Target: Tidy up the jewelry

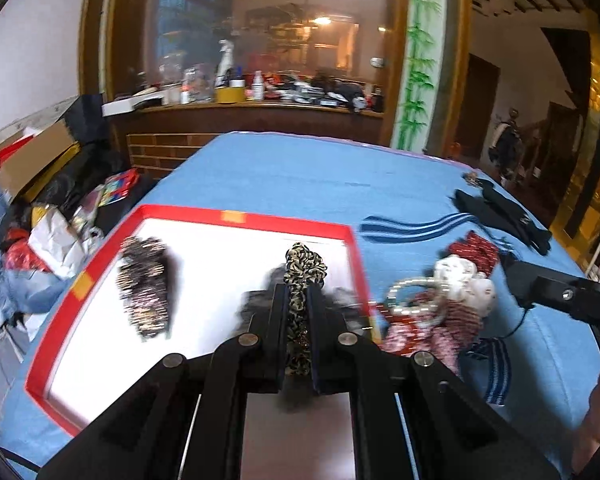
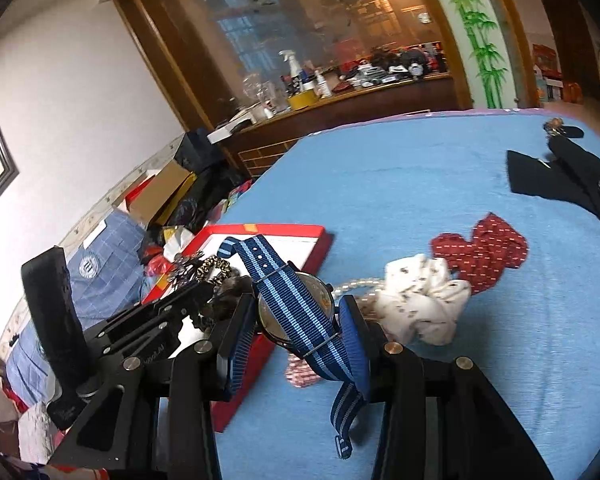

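Observation:
My left gripper is shut on a leopard-print scrunchie, held over the red-rimmed white tray. A dark sparkly hair piece lies in the tray's left half. My right gripper is shut on a watch with a blue striped strap, held above the tray's right edge; the strap ends hang free. Right of the tray lie a white scrunchie, a red dotted scrunchie and a pearl bracelet. The left gripper's body shows in the right wrist view.
The blue cloth covers the table. A black cloth piece with a small brooch lies at the far right. Boxes and bags crowd the floor on the left. A cluttered wooden counter stands behind.

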{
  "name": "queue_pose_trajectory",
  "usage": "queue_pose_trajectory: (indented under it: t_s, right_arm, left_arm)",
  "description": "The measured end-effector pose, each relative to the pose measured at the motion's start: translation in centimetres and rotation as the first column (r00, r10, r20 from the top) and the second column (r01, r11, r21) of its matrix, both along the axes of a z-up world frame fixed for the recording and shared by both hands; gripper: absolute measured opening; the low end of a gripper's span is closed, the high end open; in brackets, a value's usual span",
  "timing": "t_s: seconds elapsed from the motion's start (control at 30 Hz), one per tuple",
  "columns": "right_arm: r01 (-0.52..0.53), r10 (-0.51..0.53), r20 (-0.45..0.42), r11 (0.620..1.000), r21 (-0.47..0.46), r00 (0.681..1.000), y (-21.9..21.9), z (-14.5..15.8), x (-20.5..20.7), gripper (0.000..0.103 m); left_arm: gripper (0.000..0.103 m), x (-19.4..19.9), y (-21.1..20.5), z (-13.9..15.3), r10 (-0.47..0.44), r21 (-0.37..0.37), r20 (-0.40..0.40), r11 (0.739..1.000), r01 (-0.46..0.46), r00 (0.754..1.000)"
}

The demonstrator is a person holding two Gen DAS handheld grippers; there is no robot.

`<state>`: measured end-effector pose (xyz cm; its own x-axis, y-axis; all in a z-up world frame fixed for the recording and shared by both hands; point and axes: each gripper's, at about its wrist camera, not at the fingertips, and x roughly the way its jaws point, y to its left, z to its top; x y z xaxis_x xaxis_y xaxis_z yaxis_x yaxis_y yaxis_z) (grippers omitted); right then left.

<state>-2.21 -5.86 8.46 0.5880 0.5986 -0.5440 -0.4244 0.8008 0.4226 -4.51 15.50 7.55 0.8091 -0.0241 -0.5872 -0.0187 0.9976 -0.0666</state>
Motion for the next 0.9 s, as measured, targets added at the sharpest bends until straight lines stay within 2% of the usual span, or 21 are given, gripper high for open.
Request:
queue_pose_trajectory:
  t_s: [0.43, 0.77, 0.9]
  right_arm:
    - [-0.075, 0.075, 0.003, 0.997, -0.022, 0.997, 6.1, 1.5, 1.1, 0.047]
    - [-0.133, 0.134, 0.025, 0.991, -0.034, 0.991, 12.4, 3.6, 3.8, 0.047]
    - [-0.147, 0.149, 0.024, 0.988, -0.048, 0.989, 14.6, 3.6, 5.0, 0.047]
  left_arm:
    - [0.008, -0.9, 7.1, -1.8, 0.146, -0.028, -0.044, 0.989, -0.147, 0.988]
    - [0.008, 0.0, 9.1, -2.8, 0.153, -0.136, -0.092, 0.977, -0.164, 0.984]
    - [0.008, 0.2, 9.4, -3.0, 0.166, -0.151, -0.1, 0.972, -0.18, 0.981]
